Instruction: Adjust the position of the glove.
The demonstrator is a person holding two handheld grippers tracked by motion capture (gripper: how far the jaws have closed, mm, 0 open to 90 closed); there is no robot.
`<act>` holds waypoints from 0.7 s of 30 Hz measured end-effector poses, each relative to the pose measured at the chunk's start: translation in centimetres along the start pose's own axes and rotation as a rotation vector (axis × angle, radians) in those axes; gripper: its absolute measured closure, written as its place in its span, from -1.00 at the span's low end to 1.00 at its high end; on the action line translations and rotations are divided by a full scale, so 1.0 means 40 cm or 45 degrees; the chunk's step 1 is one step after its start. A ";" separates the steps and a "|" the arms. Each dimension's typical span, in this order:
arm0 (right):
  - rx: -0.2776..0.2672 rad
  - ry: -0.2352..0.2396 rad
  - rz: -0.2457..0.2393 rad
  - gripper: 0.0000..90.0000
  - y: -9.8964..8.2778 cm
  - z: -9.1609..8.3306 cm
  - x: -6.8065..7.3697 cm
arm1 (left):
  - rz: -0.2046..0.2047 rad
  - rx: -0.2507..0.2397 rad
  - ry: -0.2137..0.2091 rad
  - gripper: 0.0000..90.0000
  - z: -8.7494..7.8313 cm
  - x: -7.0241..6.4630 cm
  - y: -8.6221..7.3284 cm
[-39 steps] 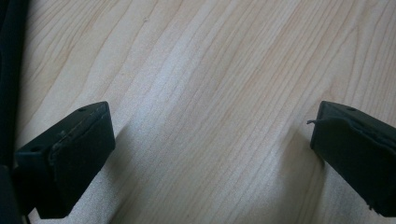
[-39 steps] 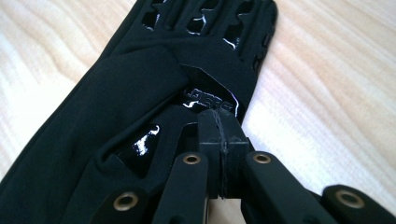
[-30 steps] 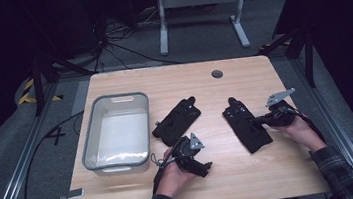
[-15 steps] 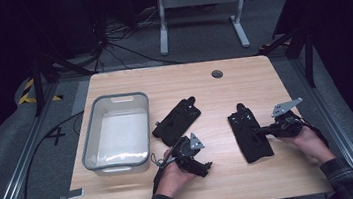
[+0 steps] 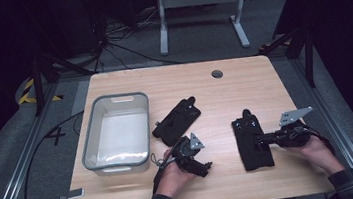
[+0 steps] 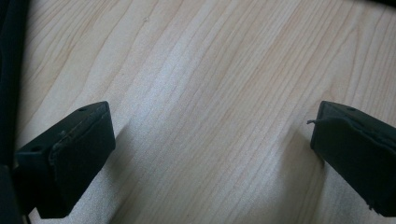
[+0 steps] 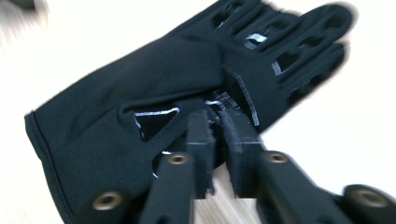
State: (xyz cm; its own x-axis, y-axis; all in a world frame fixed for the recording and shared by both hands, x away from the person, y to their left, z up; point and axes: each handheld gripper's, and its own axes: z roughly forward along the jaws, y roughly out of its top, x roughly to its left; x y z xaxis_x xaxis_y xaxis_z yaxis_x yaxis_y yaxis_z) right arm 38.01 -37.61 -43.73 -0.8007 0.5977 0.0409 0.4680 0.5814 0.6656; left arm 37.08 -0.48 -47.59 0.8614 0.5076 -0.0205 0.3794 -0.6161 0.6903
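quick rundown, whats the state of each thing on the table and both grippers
right glove: flat on the table, right gripper at its edge, jaws just opening, a narrow gap, no fabric pinched.
left glove: flat beside the bin, untouched.
bin: upright, nothing in it.
left gripper: jaws wide open over bare wood, holding nothing.

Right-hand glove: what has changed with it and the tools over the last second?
The right tool dragged the right glove toward the table's right side and nearer the person; its jaws have just been opening, a narrow gap showing with the glove's edge at their tips. The left tool, open over bare wood, the left glove and the bin stayed put.
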 end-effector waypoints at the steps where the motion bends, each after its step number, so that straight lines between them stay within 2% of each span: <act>1: -0.017 -0.018 0.012 0.60 -0.004 -0.008 0.000 | 0.000 0.000 0.000 -1.00 0.000 0.000 0.000; 4: -0.053 -0.081 0.060 0.23 -0.026 -0.026 -0.002 | -0.004 0.002 0.002 -1.00 -0.001 -0.001 0.000; 5: -0.053 -0.081 0.060 0.23 -0.026 -0.026 -0.002 | -0.004 0.002 0.002 -1.00 -0.001 -0.001 0.000; 6: -0.063 -0.124 0.089 -0.02 -0.045 -0.035 -0.006 | -0.004 0.002 0.003 -1.00 -0.001 -0.001 0.000; 7: -0.063 -0.124 0.089 -0.02 -0.045 -0.035 -0.006 | -0.004 0.002 0.003 -1.00 -0.001 -0.001 0.000; 8: -0.073 -0.146 0.096 -0.10 -0.055 -0.039 -0.009 | -0.004 0.002 0.003 -1.00 -0.001 -0.001 0.000; 9: -0.089 -0.177 0.105 -0.23 -0.067 -0.042 -0.011 | -0.005 0.002 0.002 -1.00 -0.001 -0.001 0.000; 10: -0.107 -0.216 0.130 -0.45 -0.088 -0.042 -0.014 | -0.005 0.002 0.002 -0.99 -0.001 -0.001 0.000; 11: -0.103 -0.227 0.138 -0.52 -0.097 -0.041 -0.014 | -0.004 0.002 0.001 -0.99 -0.001 -0.001 0.000; 12: -0.103 -0.227 0.138 -0.52 -0.097 -0.041 -0.014 | -0.004 0.002 0.001 -0.99 -0.001 -0.001 0.000; 13: -0.091 -0.264 0.131 -0.63 -0.111 -0.039 -0.011 | -0.005 0.002 0.002 -0.99 -0.001 -0.001 0.000; 16: -0.097 -0.291 0.138 -0.64 -0.120 -0.039 -0.010 | -0.003 -0.002 -0.002 -0.93 -0.005 0.000 0.000; 17: -0.098 -0.315 0.149 -0.66 -0.128 -0.036 -0.010 | -0.014 0.010 0.007 -0.82 -0.011 0.000 0.003; 19: -0.091 -0.320 0.156 -0.67 -0.133 -0.032 -0.009 | -0.019 0.007 0.010 -0.64 -0.015 0.001 0.004; 21: -0.103 -0.316 0.171 -0.68 -0.136 -0.031 -0.008 | -0.029 0.009 0.020 -0.62 -0.020 0.001 0.007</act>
State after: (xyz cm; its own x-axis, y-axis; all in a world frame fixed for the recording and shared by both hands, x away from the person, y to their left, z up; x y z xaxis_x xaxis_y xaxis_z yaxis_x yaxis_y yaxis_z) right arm 35.26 -41.66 -46.45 -0.6129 0.7889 -0.0447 0.5243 0.4483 0.7240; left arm 36.97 -0.14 -46.80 0.8469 0.5312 -0.0248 0.4016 -0.6083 0.6846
